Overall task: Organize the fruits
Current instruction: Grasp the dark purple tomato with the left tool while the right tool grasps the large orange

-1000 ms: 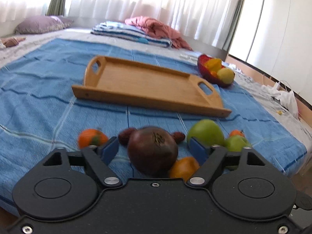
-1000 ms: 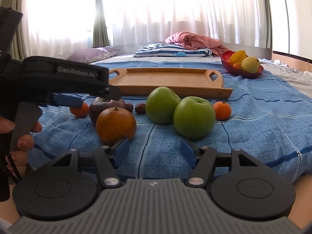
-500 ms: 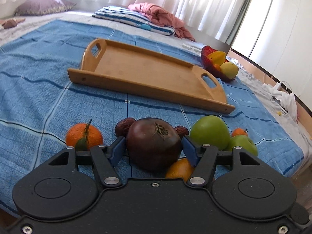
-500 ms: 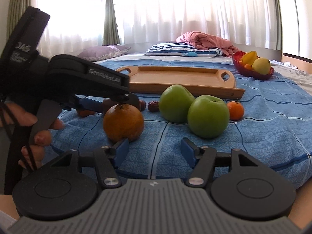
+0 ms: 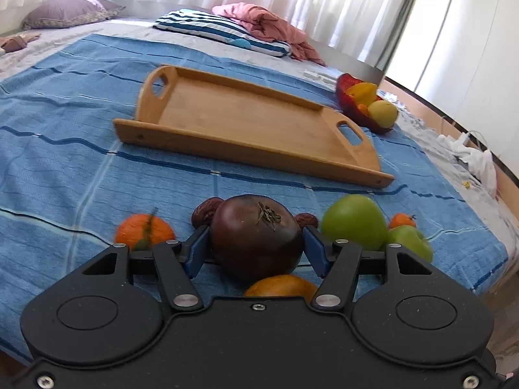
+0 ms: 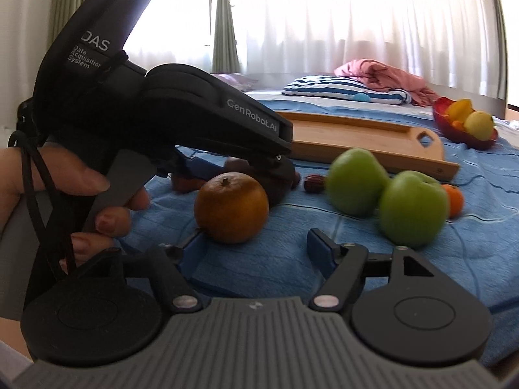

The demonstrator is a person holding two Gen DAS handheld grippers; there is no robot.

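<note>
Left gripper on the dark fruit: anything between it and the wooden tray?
Nothing tall. The left gripper is shut on the dark fruit. Two small dates lie just beyond it, then bare blue cloth up to the tray. The tray's near rim is raised.

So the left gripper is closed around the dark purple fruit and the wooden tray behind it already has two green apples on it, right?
Not quite. In the left wrist view the wooden tray has nothing on it; the two green apples are on the blue blanket, in front of the tray. The rest holds: the left gripper has its pads against both sides of the dark purple fruit.
</note>
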